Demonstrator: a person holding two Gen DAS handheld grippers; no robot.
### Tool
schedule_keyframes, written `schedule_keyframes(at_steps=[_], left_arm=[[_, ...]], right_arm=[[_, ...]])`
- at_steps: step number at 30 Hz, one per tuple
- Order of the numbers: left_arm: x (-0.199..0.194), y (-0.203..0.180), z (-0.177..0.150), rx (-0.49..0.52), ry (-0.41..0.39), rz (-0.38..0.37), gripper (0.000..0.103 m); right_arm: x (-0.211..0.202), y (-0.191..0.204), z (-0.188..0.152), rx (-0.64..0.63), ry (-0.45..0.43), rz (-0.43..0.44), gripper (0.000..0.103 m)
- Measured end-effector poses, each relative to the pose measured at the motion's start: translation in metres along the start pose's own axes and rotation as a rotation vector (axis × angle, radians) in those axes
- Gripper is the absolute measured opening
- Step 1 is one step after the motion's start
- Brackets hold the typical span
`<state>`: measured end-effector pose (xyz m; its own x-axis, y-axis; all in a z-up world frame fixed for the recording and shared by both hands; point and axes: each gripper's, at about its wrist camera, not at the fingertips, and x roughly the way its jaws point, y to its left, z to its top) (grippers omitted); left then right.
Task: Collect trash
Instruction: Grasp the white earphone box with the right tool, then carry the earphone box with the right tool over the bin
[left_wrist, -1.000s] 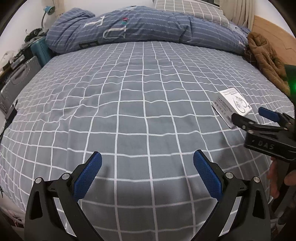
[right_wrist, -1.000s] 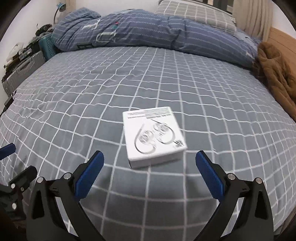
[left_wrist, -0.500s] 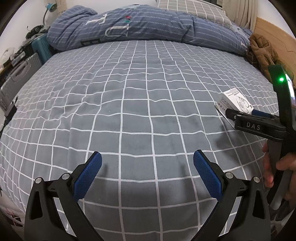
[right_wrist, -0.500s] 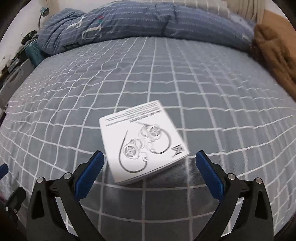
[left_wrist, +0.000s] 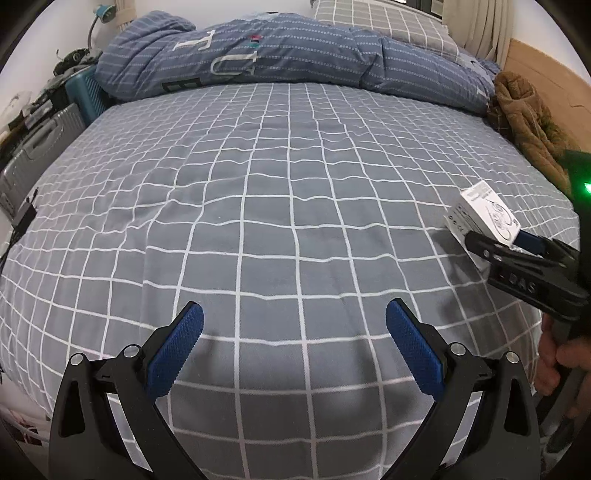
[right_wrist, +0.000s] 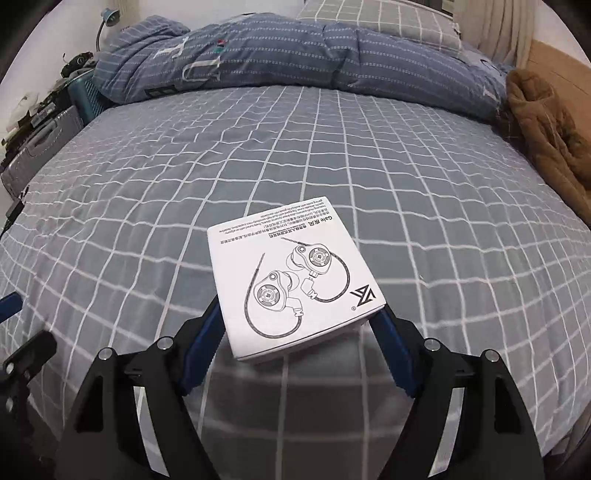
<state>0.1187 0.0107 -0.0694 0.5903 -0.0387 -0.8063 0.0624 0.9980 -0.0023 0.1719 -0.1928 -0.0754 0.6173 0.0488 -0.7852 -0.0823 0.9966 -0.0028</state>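
A white earphone box (right_wrist: 291, 280) with a line drawing of earbuds is held between the blue pads of my right gripper (right_wrist: 299, 332), which is shut on its near sides and holds it just above the bed. In the left wrist view the same box (left_wrist: 484, 218) shows at the far right, tilted, in the right gripper (left_wrist: 517, 243). My left gripper (left_wrist: 295, 339) is open and empty, low over the near part of the grey checked bedsheet (left_wrist: 277, 192).
A rolled blue duvet (left_wrist: 277, 55) lies across the head of the bed. A brown garment (left_wrist: 524, 122) is heaped at the right by a wooden headboard. Suitcases and clutter (left_wrist: 40, 136) stand left of the bed.
My right gripper moved forward around the box and shut on it. The box now sits tilted and lifted in its pads. My left gripper stayed open and nearly still.
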Motion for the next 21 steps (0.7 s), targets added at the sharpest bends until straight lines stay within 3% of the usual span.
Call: schedule_keyframes(at_steps=[21], left_arm=[[-0.049,-0.023,-0.058,-0.009,0.003,-0.028,0.097]], right_arm=[[-0.105,0.001,-0.086,0.005,-0.033,0.011,0.074]])
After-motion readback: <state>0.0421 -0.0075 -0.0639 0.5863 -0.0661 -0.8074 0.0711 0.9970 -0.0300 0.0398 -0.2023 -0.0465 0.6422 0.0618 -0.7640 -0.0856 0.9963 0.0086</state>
